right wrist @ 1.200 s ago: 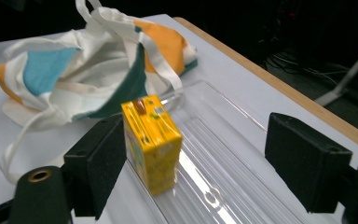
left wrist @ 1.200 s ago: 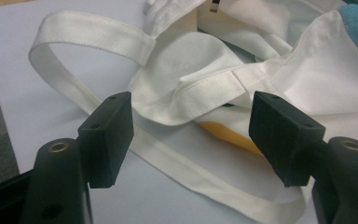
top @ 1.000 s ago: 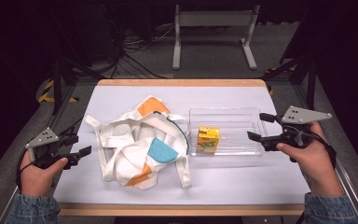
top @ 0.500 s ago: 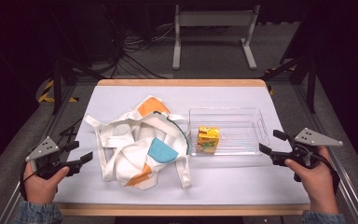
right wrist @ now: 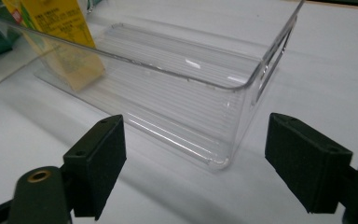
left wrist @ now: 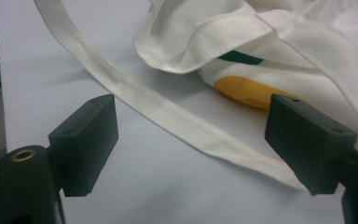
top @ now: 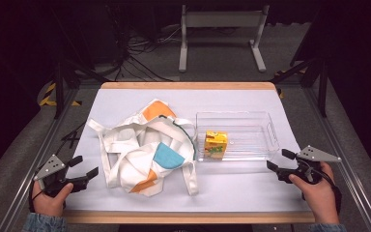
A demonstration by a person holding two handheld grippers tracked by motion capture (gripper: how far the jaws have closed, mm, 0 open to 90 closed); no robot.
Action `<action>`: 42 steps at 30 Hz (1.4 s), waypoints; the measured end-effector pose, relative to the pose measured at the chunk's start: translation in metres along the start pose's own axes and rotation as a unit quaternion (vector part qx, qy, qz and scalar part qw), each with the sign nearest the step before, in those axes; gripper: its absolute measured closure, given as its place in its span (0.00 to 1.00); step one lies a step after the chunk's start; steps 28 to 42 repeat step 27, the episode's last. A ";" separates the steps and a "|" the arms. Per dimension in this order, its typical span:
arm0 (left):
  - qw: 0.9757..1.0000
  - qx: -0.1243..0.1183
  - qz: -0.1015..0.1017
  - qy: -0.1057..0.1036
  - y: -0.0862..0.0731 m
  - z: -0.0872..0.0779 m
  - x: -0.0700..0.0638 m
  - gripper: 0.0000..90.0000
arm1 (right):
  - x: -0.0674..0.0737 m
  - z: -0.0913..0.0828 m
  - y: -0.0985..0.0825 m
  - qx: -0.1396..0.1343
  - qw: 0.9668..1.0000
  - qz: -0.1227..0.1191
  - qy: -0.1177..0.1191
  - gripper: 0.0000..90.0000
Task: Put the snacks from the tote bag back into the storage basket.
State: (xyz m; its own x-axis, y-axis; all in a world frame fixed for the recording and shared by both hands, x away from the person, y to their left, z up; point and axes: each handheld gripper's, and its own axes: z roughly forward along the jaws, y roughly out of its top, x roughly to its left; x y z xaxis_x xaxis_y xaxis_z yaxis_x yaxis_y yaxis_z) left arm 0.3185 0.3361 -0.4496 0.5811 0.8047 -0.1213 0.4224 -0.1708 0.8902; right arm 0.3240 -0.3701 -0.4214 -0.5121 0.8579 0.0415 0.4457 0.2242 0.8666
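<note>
I hold the left gripper [top: 86, 166] low at the near left corner of the table [top: 241, 193], its jaws spread and just opened wider, pinching nothing. In the left gripper view a white strap [left wrist: 177, 119] of the bag [top: 145, 147] runs across the mat between them, untouched. The bag lies crumpled left of centre, just beside the clear bin [top: 265, 145]. My right gripper [top: 281, 160] sits near the right edge, jaws wide apart and empty, facing the bin's near right corner [right wrist: 233, 116]. A yellow carton [top: 216, 144] stands upright in the bin's left end; whether it touches the wall I can't quite tell.
</note>
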 end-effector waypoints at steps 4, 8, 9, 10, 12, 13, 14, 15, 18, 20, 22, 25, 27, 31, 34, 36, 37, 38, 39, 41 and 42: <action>1.000 -0.001 0.001 0.002 -0.002 0.001 0.002 0.15 | -0.004 0.004 -0.006 0.007 1.000 -0.001 -0.011 0.23; 1.000 0.007 0.003 0.003 -0.003 0.003 0.004 0.12 | -0.006 0.008 -0.013 0.012 1.000 -0.006 -0.024 0.23; 1.000 0.008 -0.003 0.004 -0.003 0.004 0.004 0.11 | -0.007 0.010 -0.014 0.011 1.000 -0.004 -0.026 0.23; 1.000 0.011 -0.004 0.006 -0.003 0.004 0.004 0.11 | -0.008 0.010 -0.014 0.015 1.000 -0.002 -0.025 0.23; 1.000 0.014 0.001 0.007 -0.003 0.005 0.004 0.10 | -0.008 0.012 -0.014 0.021 1.000 -0.002 -0.022 0.23; 1.000 0.016 -0.001 0.007 -0.003 0.005 0.003 0.10 | -0.008 0.012 -0.013 0.024 0.999 -0.001 -0.021 0.23; 1.000 0.018 0.004 0.009 -0.003 0.006 0.003 0.10 | -0.008 0.013 -0.013 0.028 0.999 -0.004 -0.021 0.23; 1.000 0.020 0.005 0.010 -0.002 0.006 0.003 0.10 | -0.007 0.013 -0.013 0.029 0.999 -0.006 -0.022 0.23; 1.000 0.019 0.005 0.010 -0.002 0.006 0.002 0.09 | -0.007 0.014 -0.013 0.030 0.999 -0.006 -0.022 0.23; 1.000 0.016 0.007 0.010 -0.002 0.005 0.003 0.08 | -0.008 0.012 -0.013 0.018 1.000 0.003 -0.022 0.23; 1.000 0.013 0.013 0.011 -0.002 0.004 0.002 0.07 | -0.008 0.010 -0.013 -0.009 1.000 0.009 -0.018 0.23; 1.000 0.007 0.015 0.013 -0.001 0.003 0.001 0.06 | -0.008 0.008 -0.011 -0.024 1.000 0.007 -0.018 0.23; 1.000 0.005 0.014 0.014 -0.001 0.003 0.000 0.05 | -0.008 0.008 -0.011 -0.029 0.999 0.004 -0.019 0.23; 1.000 0.005 0.014 0.014 -0.001 0.003 0.000 0.05 | -0.008 0.008 -0.011 -0.029 0.999 0.004 -0.019 0.23; 1.000 0.005 0.014 0.014 -0.001 0.003 0.000 0.05 | -0.008 0.008 -0.011 -0.029 0.999 0.004 -0.019 0.23; 1.000 0.005 0.014 0.014 -0.001 0.003 0.000 0.05 | -0.008 0.008 -0.011 -0.029 0.999 0.004 -0.019 0.23; 1.000 0.005 0.014 0.014 -0.001 0.003 0.000 0.05 | -0.008 0.008 -0.011 -0.029 0.999 0.004 -0.019 0.23; 1.000 0.005 0.014 0.014 -0.001 0.003 0.000 0.05 | -0.008 0.008 -0.011 -0.029 0.999 0.004 -0.019 0.23; 1.000 0.005 0.014 0.014 -0.001 0.003 0.000 0.05 | -0.008 0.008 -0.011 -0.029 0.999 0.004 -0.019 0.23; 1.000 0.005 0.014 0.014 -0.001 0.003 0.000 0.05 | -0.008 0.008 -0.011 -0.029 0.999 0.004 -0.019 0.23; 1.000 0.005 0.014 0.014 -0.001 0.003 0.000 0.05 | -0.008 0.008 -0.011 -0.029 0.999 0.004 -0.019 0.23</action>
